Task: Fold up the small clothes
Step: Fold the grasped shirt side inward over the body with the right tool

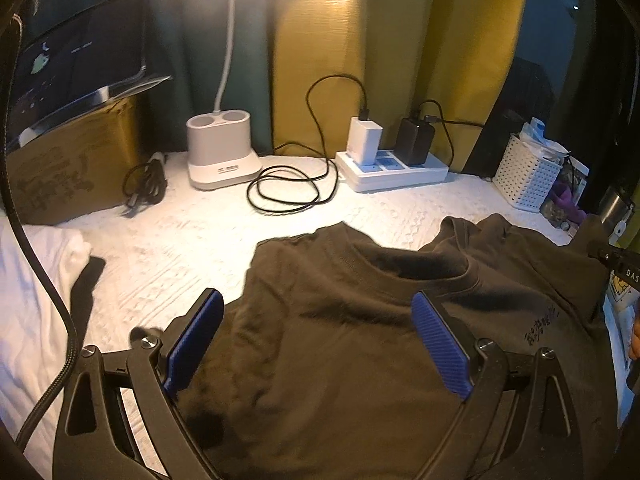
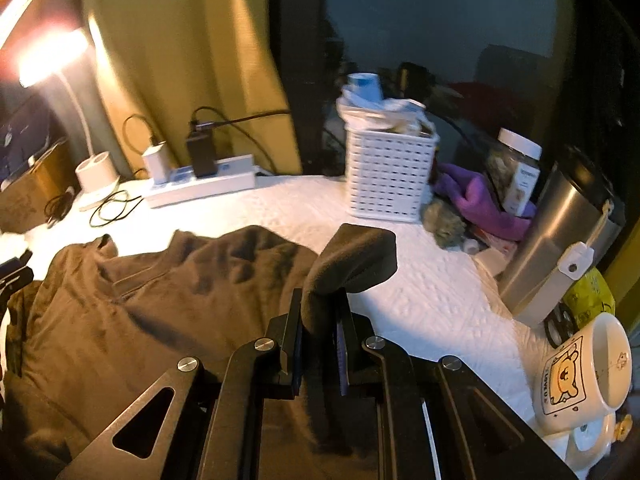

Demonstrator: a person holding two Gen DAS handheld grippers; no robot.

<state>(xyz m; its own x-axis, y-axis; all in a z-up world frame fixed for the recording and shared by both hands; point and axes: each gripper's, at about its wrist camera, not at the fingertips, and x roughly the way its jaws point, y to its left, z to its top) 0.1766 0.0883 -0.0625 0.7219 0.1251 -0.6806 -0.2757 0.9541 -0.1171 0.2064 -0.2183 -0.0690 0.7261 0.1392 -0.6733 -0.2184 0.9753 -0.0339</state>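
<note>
A dark brown T-shirt (image 1: 360, 340) lies on the white textured bedcover (image 1: 192, 240), collar toward the wall. My left gripper (image 1: 320, 336) is open, its blue pads (image 1: 440, 344) spread wide just above the shirt's chest, holding nothing. In the right wrist view the same shirt (image 2: 140, 320) spreads to the left. My right gripper (image 2: 320, 320) is shut on a fold of the shirt's fabric (image 2: 352, 264), which sticks up above the fingertips, lifted off the cover.
Along the wall: a cardboard box (image 1: 72, 160), a lamp base (image 1: 220, 152), a coiled black cable (image 1: 288, 188), a power strip with chargers (image 1: 392, 164). A white basket (image 2: 388, 176), purple cloth (image 2: 480, 200), steel tumbler (image 2: 560, 232) and mug (image 2: 580, 372) stand on the right.
</note>
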